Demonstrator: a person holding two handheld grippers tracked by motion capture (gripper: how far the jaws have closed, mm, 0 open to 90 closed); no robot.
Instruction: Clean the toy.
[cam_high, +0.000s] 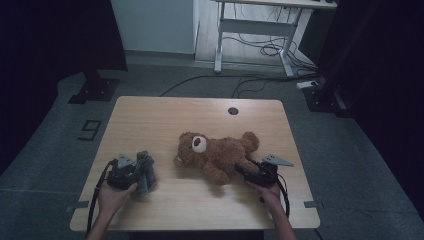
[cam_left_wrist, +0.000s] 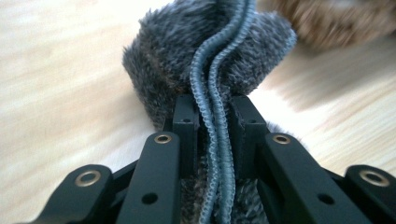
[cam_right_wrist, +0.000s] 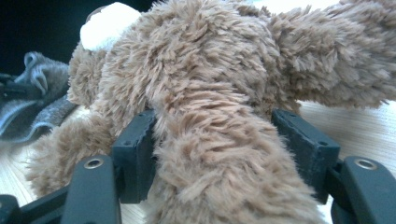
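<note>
Left tongs (cam_left_wrist: 215, 122): I see the jaws clamped on a grey furry garment (cam_left_wrist: 205, 60), pads pressing its two ribbed, blue-grey edge bands together.
Garment position: bunched at the desk's (cam_high: 165, 112) near-left part, well apart from the teddy bear (cam_high: 220, 155).
Right tongs (cam_right_wrist: 224, 154): jaws apart, straddling a shaggy brown limb; I cannot tell whether the pads press it.
Bear: plush, tan, white muzzle, lying at the desk's middle.
Desk: pale wood grain, rounded corners.
</note>
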